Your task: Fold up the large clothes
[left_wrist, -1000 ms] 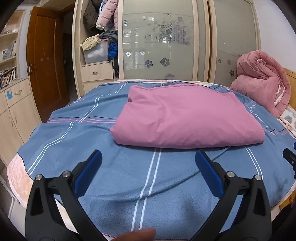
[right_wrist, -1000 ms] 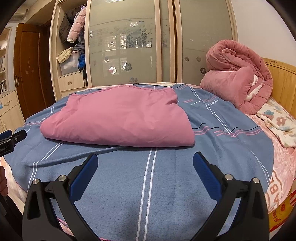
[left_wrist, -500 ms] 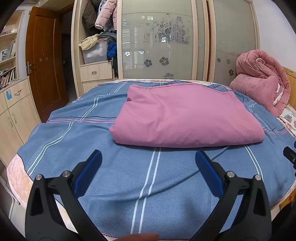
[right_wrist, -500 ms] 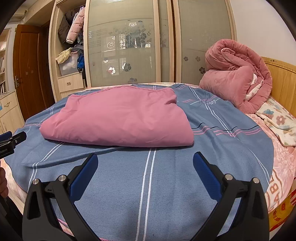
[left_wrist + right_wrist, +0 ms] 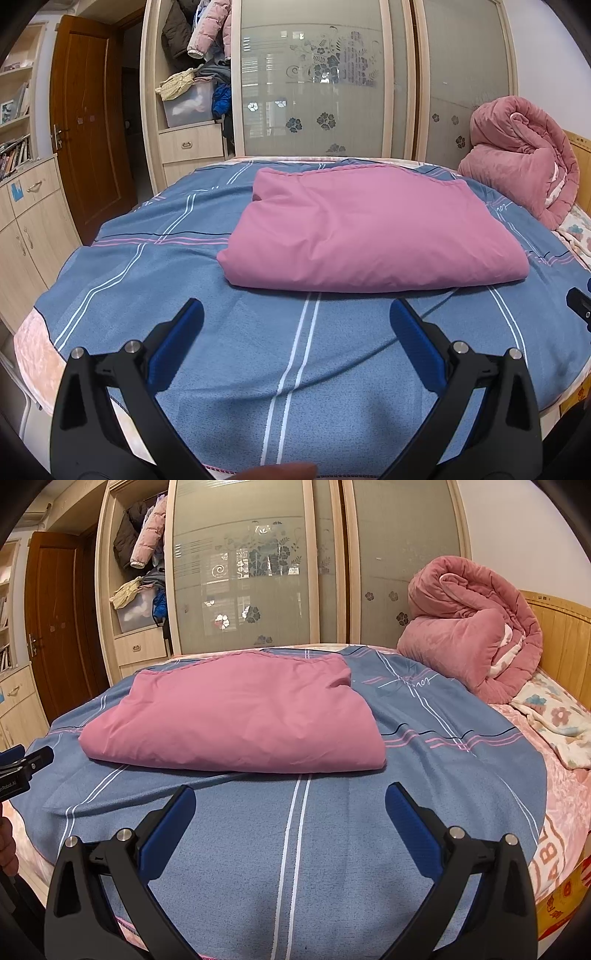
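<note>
The left gripper point(image 5: 295, 321) hangs over the near edge of the bed point(image 5: 110, 295), level and pointing across it, its blue-padded fingers point(image 5: 177, 343) spread wide with nothing between them. The right gripper point(image 5: 291, 805) sits in the same pose just beside it, jaws equally spread and empty; a fingertip point(image 5: 280, 472) of the person shows at the bottom edge of the left wrist view, and part of a hand point(image 5: 5, 849) at the left edge of the right wrist view. Both grippers are short of the folded pink garment point(image 5: 369, 236), which lies flat as a thick rectangle in the middle of the bed, its folded edge facing them and apart from either set of fingers. It rests on a blue bedspread point(image 5: 295, 867) crossed by white and pink stripes, slightly rucked just in front of the garment. A rolled pink quilt point(image 5: 476, 635) is piled at the wooden headboard point(image 5: 561, 635) on the right, with a floral blanket point(image 5: 554, 716) beside it. Behind the bed stands a wardrobe point(image 5: 332, 74) with frosted, flower-patterned sliding doors; its open section on the left holds hanging jackets point(image 5: 207, 29), a plastic storage box point(image 5: 188, 103) and drawers. A brown wooden door point(image 5: 88, 122) and pale cabinets point(image 5: 26, 229) line the left wall.
</note>
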### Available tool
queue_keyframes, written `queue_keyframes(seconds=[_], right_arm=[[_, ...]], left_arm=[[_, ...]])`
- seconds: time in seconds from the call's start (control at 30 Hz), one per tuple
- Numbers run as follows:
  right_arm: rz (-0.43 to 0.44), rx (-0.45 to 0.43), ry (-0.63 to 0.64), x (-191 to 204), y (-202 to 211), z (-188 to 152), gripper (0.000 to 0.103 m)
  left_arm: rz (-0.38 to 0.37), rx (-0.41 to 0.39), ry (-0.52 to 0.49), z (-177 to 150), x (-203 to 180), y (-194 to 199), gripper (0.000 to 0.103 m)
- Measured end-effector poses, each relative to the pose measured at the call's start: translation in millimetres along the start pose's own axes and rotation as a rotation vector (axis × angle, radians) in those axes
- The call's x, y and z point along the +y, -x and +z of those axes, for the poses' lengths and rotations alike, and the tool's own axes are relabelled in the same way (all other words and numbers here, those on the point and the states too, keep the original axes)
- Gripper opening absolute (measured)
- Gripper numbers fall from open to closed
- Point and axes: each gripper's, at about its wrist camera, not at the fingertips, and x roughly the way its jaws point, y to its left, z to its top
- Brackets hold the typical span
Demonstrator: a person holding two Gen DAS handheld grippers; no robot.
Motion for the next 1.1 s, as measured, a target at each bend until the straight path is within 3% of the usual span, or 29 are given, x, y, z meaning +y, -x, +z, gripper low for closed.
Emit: queue_keyframes(seconds=[1.1], right_arm=[[-0.002,0.001,-0.002,-0.3,0.5,0.5,0.102]], left_arm=[[0.001,0.000,-0.013,-1.7,-2.3,-2.2,0.101]])
